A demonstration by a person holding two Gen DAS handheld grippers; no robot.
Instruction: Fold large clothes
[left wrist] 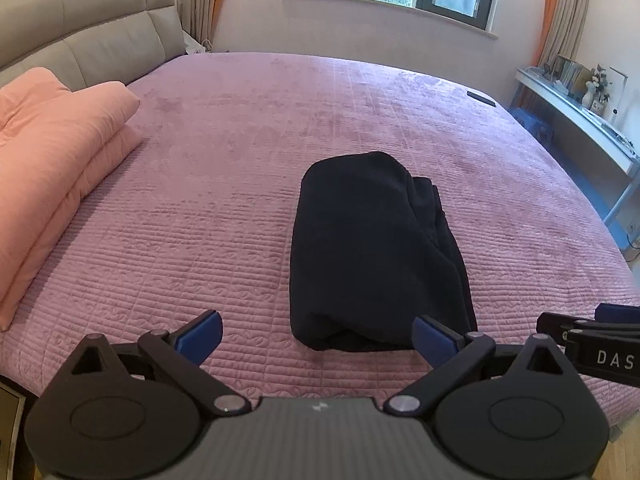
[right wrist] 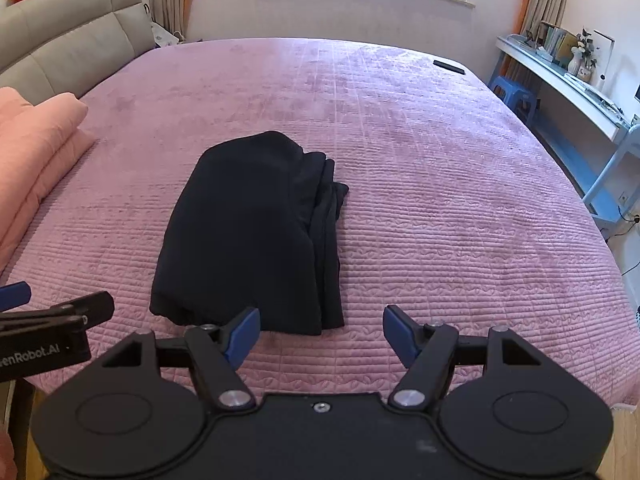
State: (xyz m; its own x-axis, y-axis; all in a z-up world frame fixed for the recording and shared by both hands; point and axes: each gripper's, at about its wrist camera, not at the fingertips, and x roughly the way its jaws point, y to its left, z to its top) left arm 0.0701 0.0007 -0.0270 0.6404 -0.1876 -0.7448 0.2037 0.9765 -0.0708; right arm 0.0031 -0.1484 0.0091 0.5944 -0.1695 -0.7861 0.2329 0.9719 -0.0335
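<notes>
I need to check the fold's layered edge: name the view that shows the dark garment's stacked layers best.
Right wrist view: the dark garment shows its stacked layers fanned along the right side, unobstructed. In the left wrist view a blue finger overlaps the near corner and the layers look compressed.

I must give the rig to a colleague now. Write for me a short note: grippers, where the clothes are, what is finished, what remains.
Left gripper: open, holds nothing, hovers at the near edge of the bed.
Right gripper: open, holds nothing, beside the left one.
Dark garment: lies as a compact folded bundle on the pink bedspread, just ahead of both grippers; neither touches it.
Folded pink quilt: by the headboard, to the left.
Done: the garment looks folded.
Left: perhaps tidy the layers showing along its right side; no other loose clothes in view.
</notes>
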